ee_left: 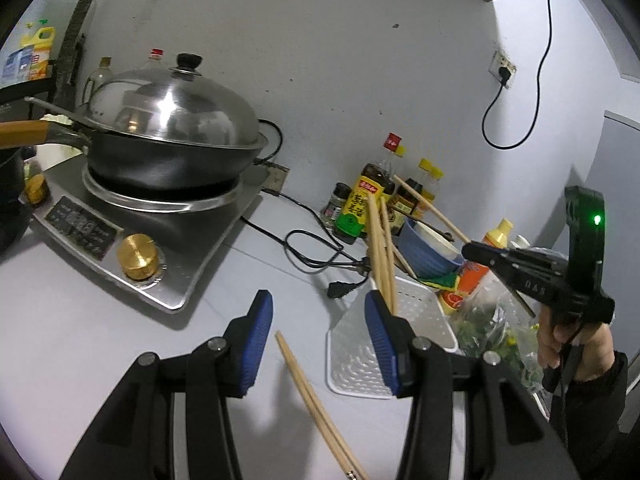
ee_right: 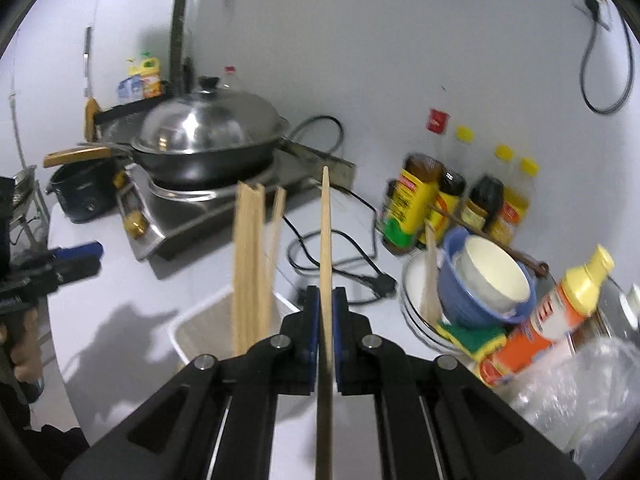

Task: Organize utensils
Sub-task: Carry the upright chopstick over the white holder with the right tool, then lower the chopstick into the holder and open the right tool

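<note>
**Chopsticks to the white basket: item in transit**

While one chopstick [ee_right: 326,240] is clamped between the closed right tongs [ee_right: 327,300], the remaining stock is catalogued as follows.

- White perforated basket [ee_left: 420,312]: stood on the worktop [ee_left: 100,320], just right of the induction cooker [ee_left: 168,240]; several chopsticks [ee_left: 382,252] are already stood upright in it, leaning toward the back.
- Loose pair of chopsticks [ee_left: 312,396]: laid flat on the worktop, below and between the blue pads of the left tongs [ee_left: 318,322], which are held half open with nothing gripped.
- Held chopstick: carried above the worktop, its tip pointed away, just right of the basket in the right wrist view.
- Further chopsticks [ee_left: 432,208]: rested across the blue bowl [ee_right: 480,280] among the sauce bottles [ee_right: 416,200].

Handling notes, offered as judgement: the held chopstick should be tipped to match the upright bundle and lowered into a free part of the basket before release, so the standing ones are not knocked over. The light basket is likely to tip if struck at its rim. The loose pair is best closed on near mid-length, both sticks together.
</note>
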Demonstrator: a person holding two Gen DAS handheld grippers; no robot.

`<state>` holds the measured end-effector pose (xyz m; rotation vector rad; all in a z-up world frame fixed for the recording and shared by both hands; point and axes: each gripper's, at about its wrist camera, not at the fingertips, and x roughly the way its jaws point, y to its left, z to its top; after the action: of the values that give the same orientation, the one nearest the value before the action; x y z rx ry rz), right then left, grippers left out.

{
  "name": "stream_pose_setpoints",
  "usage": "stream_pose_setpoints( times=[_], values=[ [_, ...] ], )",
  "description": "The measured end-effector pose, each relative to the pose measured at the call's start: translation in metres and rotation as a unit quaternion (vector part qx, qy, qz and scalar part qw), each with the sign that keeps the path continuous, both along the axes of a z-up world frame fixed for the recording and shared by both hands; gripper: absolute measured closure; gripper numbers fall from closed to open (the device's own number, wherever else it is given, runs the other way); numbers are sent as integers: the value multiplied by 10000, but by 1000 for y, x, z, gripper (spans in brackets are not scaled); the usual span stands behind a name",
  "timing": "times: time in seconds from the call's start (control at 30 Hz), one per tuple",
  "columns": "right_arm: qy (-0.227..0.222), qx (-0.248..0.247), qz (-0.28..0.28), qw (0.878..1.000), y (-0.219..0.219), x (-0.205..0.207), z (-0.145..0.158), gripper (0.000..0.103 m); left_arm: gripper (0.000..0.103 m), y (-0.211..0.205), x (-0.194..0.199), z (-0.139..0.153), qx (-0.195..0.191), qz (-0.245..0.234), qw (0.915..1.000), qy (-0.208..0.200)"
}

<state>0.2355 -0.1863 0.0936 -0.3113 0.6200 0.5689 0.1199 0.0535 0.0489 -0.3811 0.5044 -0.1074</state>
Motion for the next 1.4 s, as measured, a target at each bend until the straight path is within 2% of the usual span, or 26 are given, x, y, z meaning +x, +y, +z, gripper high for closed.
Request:
stream_pose_setpoints(
  times=[0.17,0.47,0.87,1.4],
  values=[
    [-7,-37,200,9998,32,4,-1,97,53,16,-8,-2,82,176,9998,2],
    [142,-90,375,9992,72,24,-17,97,52,50,-13,-13,-96,438,9989,100],
    [568,-155,274,9979,77,35,-52,97,52,48,-2,-27,-204,361,9989,225],
    [917,-63,322,9952,67,24,-70,97,52,34,-6,-27,-164,223,9994,229]
  ],
)
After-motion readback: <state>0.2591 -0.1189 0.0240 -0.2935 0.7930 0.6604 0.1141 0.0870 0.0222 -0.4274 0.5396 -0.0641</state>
